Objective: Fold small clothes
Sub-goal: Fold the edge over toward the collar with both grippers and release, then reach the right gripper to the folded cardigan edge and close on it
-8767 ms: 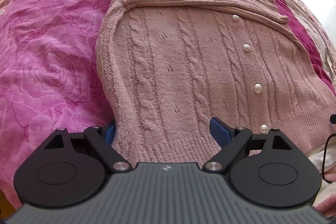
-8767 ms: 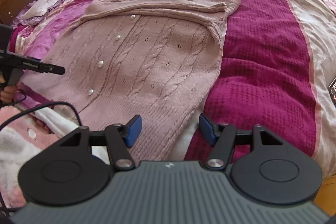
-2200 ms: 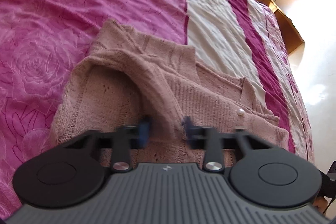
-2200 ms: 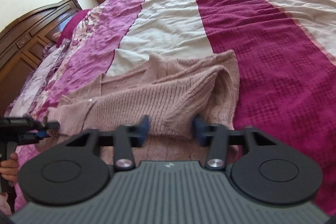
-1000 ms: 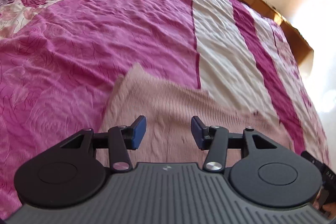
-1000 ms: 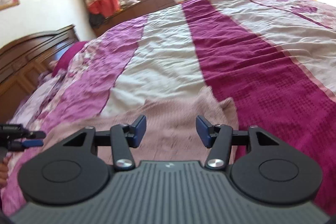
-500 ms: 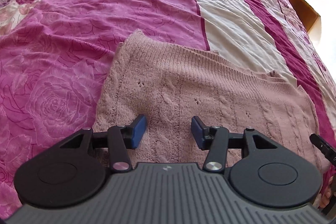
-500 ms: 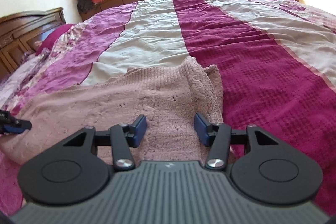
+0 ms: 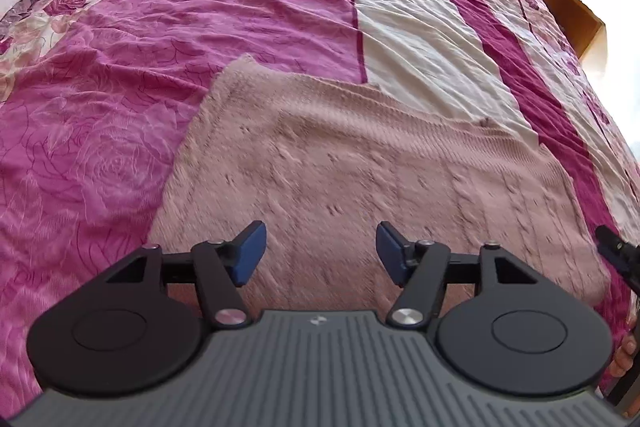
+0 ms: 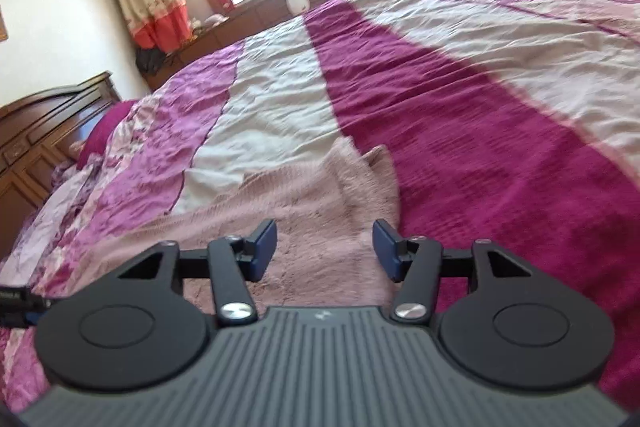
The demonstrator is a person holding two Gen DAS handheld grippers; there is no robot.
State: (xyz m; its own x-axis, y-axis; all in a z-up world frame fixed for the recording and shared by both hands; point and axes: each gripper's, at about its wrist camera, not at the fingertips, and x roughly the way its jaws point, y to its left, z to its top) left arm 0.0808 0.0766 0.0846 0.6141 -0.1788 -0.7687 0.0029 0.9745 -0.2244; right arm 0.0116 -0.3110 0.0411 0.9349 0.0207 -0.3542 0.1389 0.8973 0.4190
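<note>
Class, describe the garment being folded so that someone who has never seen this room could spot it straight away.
Start at the large bed with its striped magenta, cream and rose-patterned bedspread. On it, nearest the open left gripper, lies a dusty-pink knitted sweater, folded flat. Its cable-knit texture and muted colour set it apart from the smooth, bright fabric around it.

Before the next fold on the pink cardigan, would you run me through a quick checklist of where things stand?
1. Left claw open and empty: ok.
2. Right claw open and empty: ok.
3. Pink cardigan folded over, buttons hidden: ok.
4. Top layer flat in the left wrist view: ok.
5. Far right corner neat: not ok, it is bunched with layers misaligned.
6. Near edge aligned: cannot tell, hidden behind the claws.
</note>
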